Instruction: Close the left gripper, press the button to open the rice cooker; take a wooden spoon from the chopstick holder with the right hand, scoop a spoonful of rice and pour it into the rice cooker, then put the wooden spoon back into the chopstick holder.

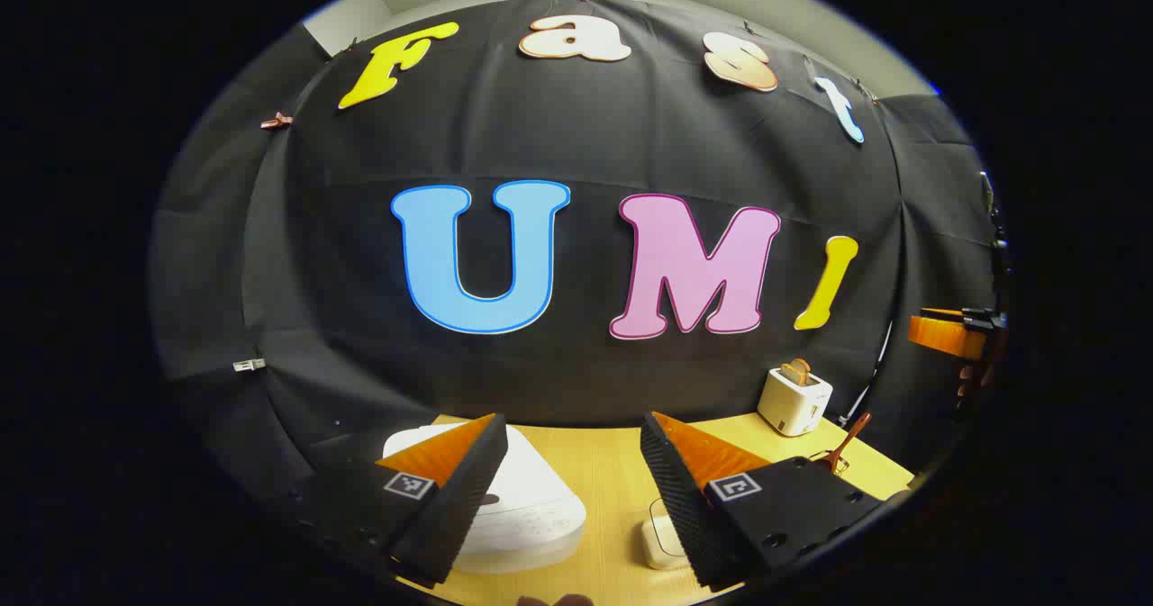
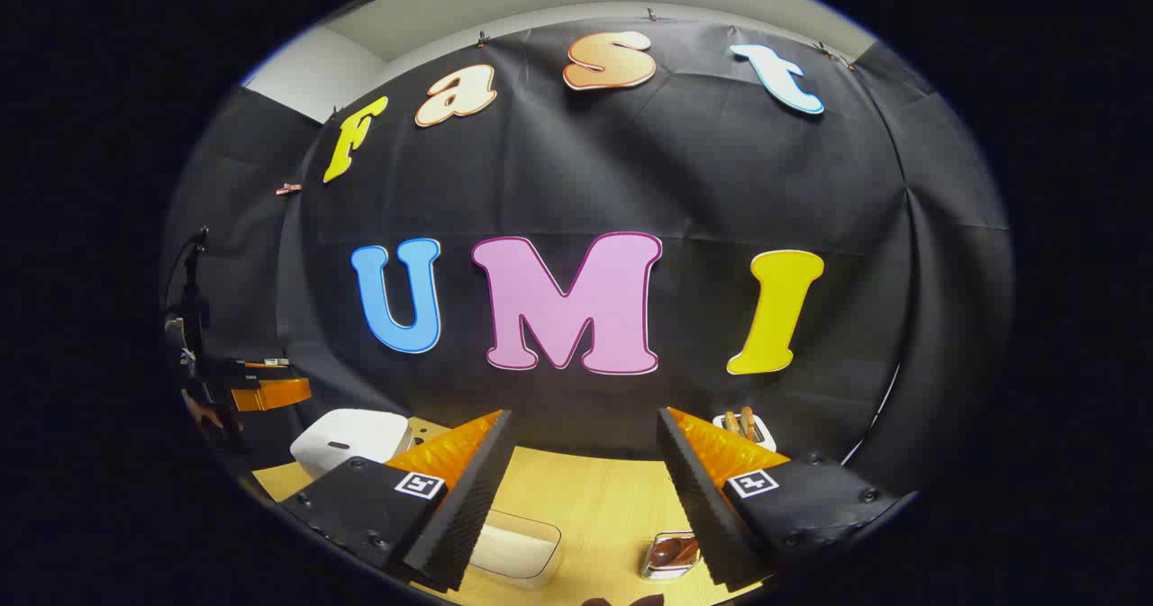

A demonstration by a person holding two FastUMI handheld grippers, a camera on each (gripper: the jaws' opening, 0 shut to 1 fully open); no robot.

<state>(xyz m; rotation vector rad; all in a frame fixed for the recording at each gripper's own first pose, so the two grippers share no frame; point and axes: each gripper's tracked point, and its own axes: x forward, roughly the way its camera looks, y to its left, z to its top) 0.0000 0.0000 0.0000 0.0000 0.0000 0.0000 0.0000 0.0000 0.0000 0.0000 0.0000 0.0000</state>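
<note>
Two handheld grippers hover above a light wooden table in front of a black cloth wall; neither holds anything.

In the left gripper view, the left gripper has its fingers spread wide with nothing between them. Below and behind its left finger sits the white rice cooker, lid down. The task begins with closing these fingers to press the cooker's button, so hovering above it looks like preparation for that. A white toaster stands at the table's far right, and a wooden spoon angles up near it.

In the right gripper view, the right gripper also has its fingers wide apart and empty. Beneath it are a clear container of white rice and the chopstick holder, placed close together, likely for easy scooping.
</note>
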